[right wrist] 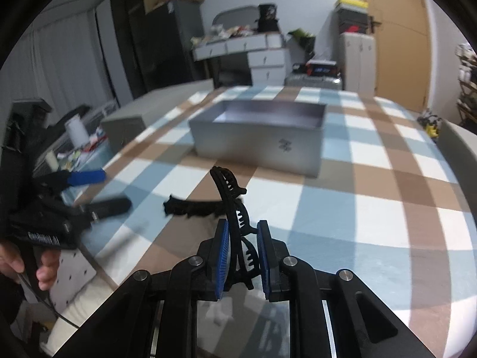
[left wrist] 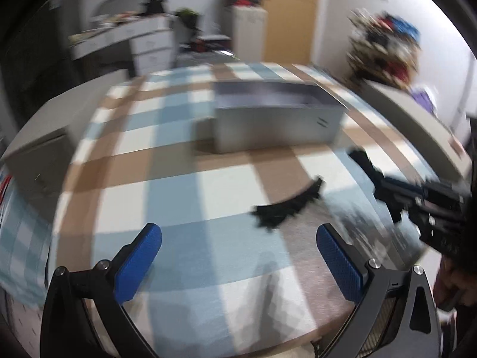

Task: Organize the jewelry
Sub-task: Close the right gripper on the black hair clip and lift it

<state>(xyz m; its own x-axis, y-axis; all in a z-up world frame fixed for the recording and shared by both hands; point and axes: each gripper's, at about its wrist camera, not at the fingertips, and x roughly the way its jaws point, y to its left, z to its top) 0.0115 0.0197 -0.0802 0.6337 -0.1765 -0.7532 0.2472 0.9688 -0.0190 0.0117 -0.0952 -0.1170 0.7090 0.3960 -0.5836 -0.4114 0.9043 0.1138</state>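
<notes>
The right gripper (right wrist: 243, 249) clamps a black hair claw clip (right wrist: 235, 208), long axis pointing ahead toward the open grey box (right wrist: 256, 137) directly beyond; the left gripper (left wrist: 238, 253) hangs wide, empty.

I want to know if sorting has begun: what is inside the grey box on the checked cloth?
The grey box stands open-topped; only bare inner walls and a strip of floor show in the right wrist view. Its near wall hides most of the floor, so small pieces could lie there unseen.
</notes>
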